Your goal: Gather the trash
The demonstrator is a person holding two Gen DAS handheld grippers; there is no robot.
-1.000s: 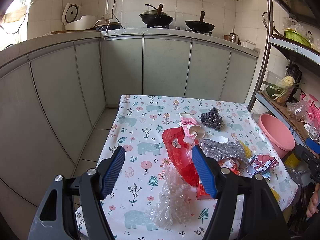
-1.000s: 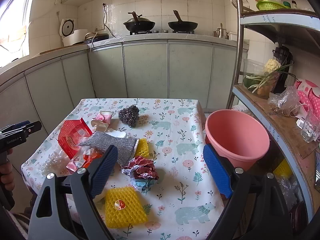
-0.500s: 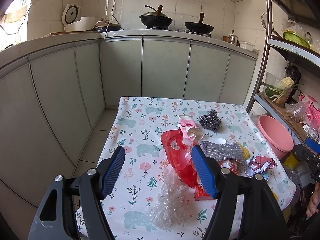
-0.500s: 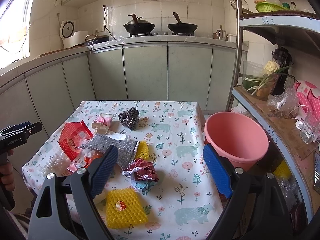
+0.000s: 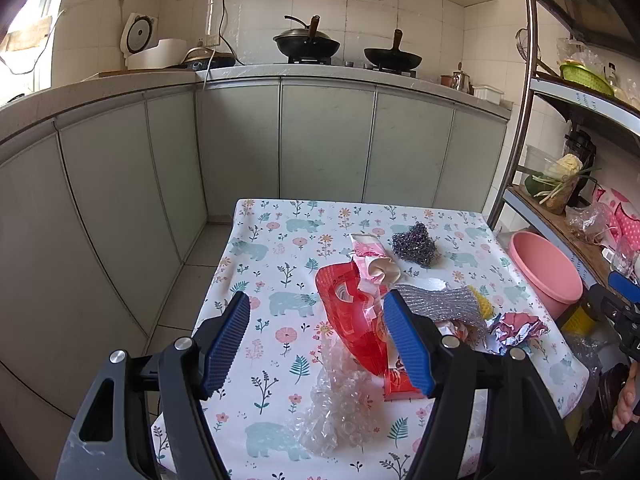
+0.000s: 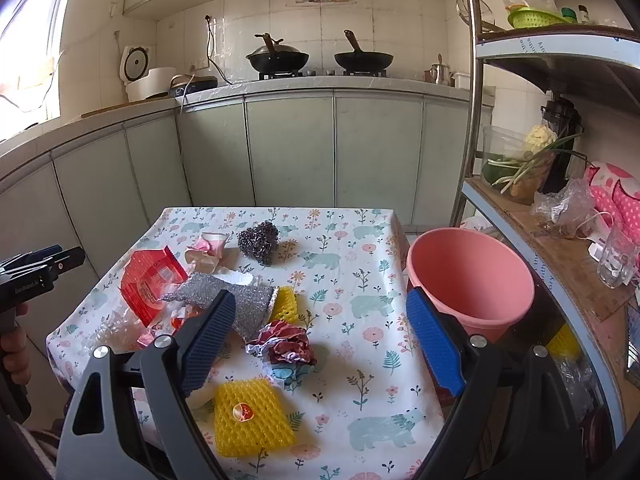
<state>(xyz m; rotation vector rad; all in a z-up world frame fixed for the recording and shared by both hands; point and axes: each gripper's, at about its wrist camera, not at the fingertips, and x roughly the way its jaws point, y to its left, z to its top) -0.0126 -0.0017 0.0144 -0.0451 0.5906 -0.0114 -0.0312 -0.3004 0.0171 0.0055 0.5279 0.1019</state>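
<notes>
Trash lies scattered on a table with a floral cloth (image 6: 360, 276): a red plastic packet (image 5: 348, 316) (image 6: 150, 280), clear bubble wrap (image 5: 340, 404), a silver mesh cloth (image 6: 240, 300) (image 5: 440, 300), a steel wool ball (image 6: 259, 241) (image 5: 414, 242), a crumpled foil wrapper (image 6: 288, 346), and a yellow foam net (image 6: 250, 414). A pink bucket (image 6: 470, 276) (image 5: 544, 274) stands at the table's right side. My left gripper (image 5: 316, 338) hovers open above the near left part. Over the near edge my right gripper (image 6: 320, 338) is open and empty.
Grey kitchen cabinets run behind and to the left, with woks (image 6: 278, 58) on the stove. A metal shelf rack (image 6: 560, 232) with vegetables, bags and a glass stands right of the table. A hand (image 6: 14, 354) holds the left gripper's handle.
Both views have risen or pulled back slightly from the table. Nothing on the table has moved and both grippers stay open.
</notes>
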